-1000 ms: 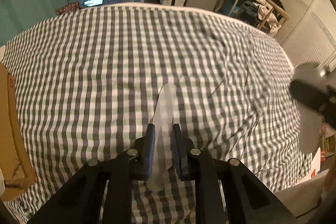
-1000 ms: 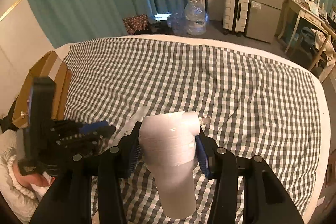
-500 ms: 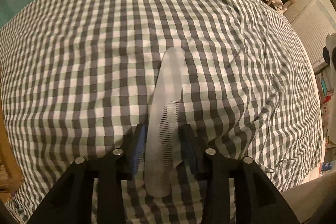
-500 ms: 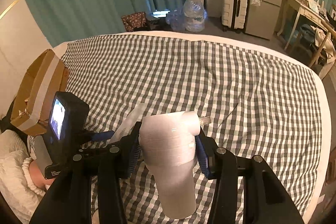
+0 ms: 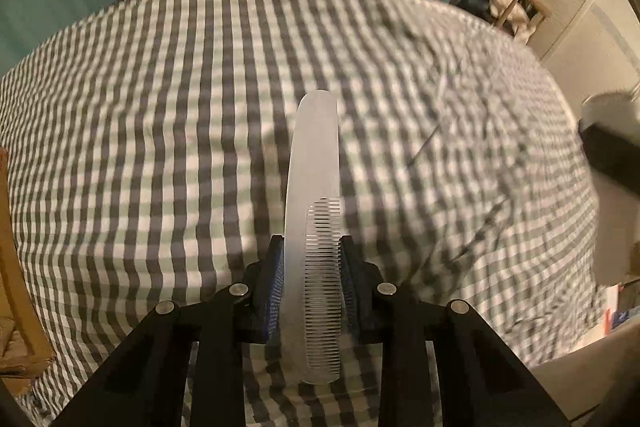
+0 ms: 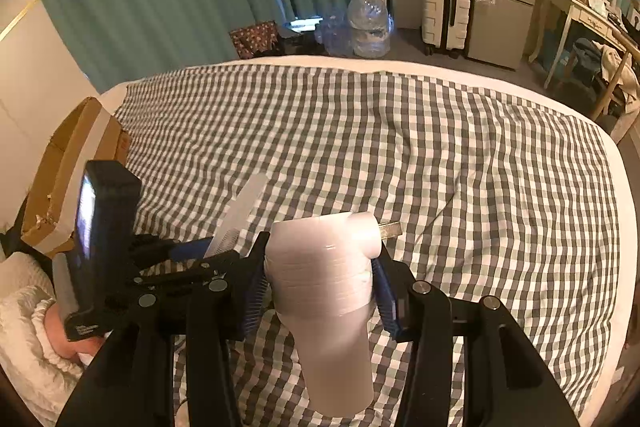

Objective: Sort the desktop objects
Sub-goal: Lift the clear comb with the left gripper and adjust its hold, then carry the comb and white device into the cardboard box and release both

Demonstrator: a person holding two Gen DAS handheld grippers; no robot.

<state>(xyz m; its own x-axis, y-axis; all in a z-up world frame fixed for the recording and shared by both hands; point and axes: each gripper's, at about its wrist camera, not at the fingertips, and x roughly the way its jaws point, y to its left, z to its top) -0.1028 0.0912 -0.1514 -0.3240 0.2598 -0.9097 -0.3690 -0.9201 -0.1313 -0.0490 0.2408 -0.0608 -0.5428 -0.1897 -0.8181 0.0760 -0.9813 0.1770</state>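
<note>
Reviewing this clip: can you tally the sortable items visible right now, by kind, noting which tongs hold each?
Translucent comb: 1, clamped in the left tongs
White plastic cup stack: 1, clamped in the right tongs
Small flat metallic item on the checked bedspread, partly hidden behind the cups, kind unclear: 1
Total: 3

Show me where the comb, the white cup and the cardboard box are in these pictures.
comb [image 5: 314, 187], left wrist view, on its smooth handle.
white cup [image 6: 324, 267], right wrist view, on its side wall between the jaws.
cardboard box [image 6: 66, 163], right wrist view, on its taped flap.
</note>
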